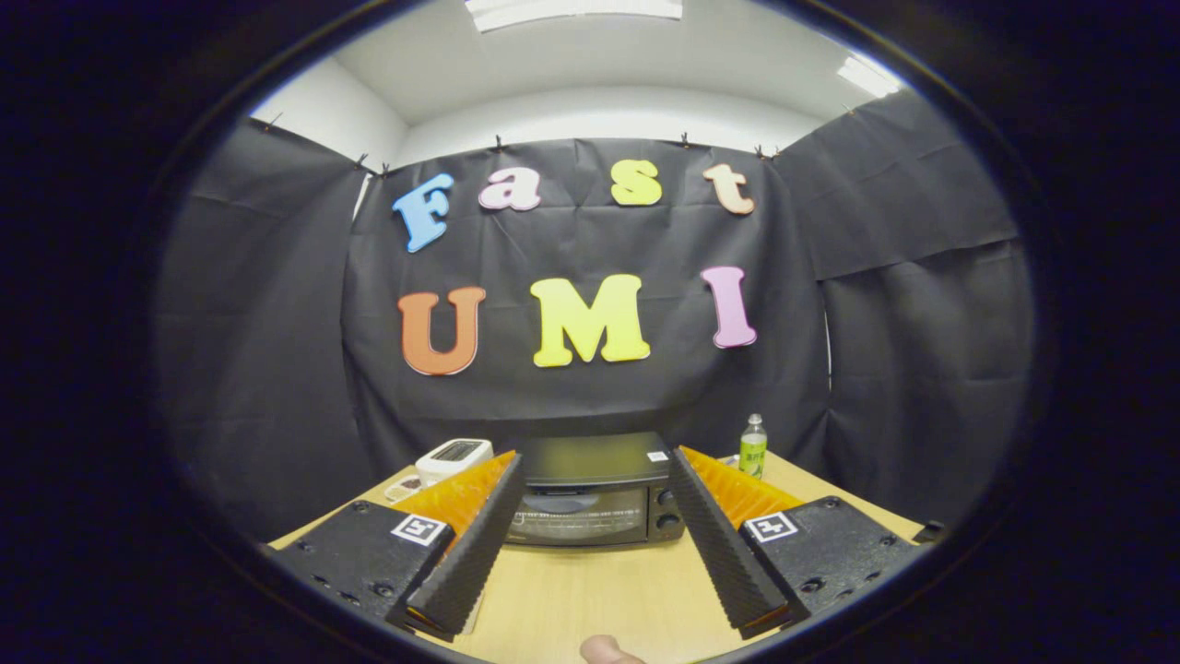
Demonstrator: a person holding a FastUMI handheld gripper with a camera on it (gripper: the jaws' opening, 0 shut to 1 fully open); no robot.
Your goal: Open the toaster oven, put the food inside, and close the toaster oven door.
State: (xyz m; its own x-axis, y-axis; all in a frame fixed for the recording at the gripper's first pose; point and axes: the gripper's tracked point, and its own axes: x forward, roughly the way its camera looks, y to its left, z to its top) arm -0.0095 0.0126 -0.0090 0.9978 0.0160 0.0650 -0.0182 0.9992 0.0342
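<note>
The tool (595, 530) hangs just above the desk (590, 599) with its two fingers (475, 544) spread wide apart, gripping nothing. Each finger has a ribbed inner face, and each is mounted on a flat plate that carries a small square marker. Bare wooden desk surface lies between the fingers. At the near edge of the desk, below the gap between the fingers, a small part of a person's fingertip (608, 651) shows.

Straight ahead, framed by the two fingers and just beyond their tips, stands the toaster oven (590, 493). It is a dark box that faces the tool, sitting upright on the desk. Its glass door (576, 515) is shut, and two round knobs (666, 507) sit one above the other on the right of the door. A small pale sticker lies on its top near the right corner.

To the left of the oven, past the left finger, a white appliance (454, 457) with a dark top panel stands on the desk. Just in front of it lies a small pale dish (404, 487) with something dark on it, partly hidden behind the left finger; what it holds is too small to tell.

To the right of the oven, beyond the right finger, a clear plastic bottle (753, 444) with a green label and a pale cap stands upright near the far edge of the desk.

Black cloth hangs behind and on both sides of the desk, with white wall and ceiling lights above it.
</note>
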